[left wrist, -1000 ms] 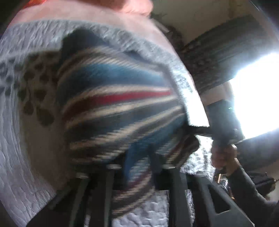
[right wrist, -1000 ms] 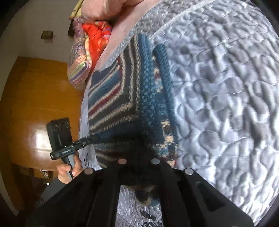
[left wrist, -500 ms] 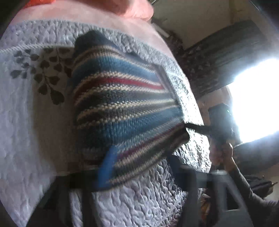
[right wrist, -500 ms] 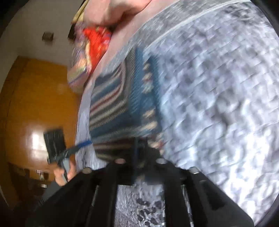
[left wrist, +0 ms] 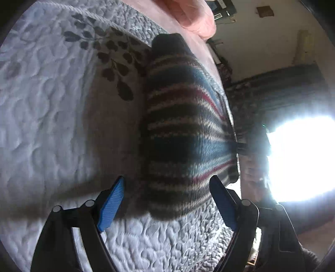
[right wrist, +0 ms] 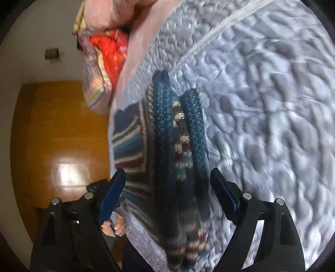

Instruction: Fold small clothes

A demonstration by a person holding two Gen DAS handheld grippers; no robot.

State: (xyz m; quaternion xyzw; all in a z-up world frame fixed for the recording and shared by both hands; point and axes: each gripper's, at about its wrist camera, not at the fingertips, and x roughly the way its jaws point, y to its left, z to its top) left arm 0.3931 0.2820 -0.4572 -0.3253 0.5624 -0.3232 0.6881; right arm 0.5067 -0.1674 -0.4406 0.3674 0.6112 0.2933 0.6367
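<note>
Now the striped knitted garment (left wrist: 184, 134) is seen lying folded on the quilted bedspread (left wrist: 52, 125), near the bed's edge, with both tools drawn apart from it. The left hand-held gripper (left wrist: 167, 198) is held with its jaws spread wide and nothing between the blue pads (left wrist: 111, 207); the right hand-held gripper (right wrist: 167, 194) is likewise spread and empty, the garment's ribbed blue edges (right wrist: 165, 125) being framed between its fingers without being clamped. The fold appears laid, so the step in hand is judged to be the release and the check of the result: the knit is best left undragged as the tools are lifted, and any loose corner should be pressed flat rather than pinched, since thick wool springs back readily. A pink pillow (left wrist: 188, 14) is seen beyond the garment, and a red patterned cloth (right wrist: 108, 54) lies by the bed's far edge. Nothing is seen blocking the garment, though the nearness of the bed's edge is judged a risk if it is pushed sideways.
</note>
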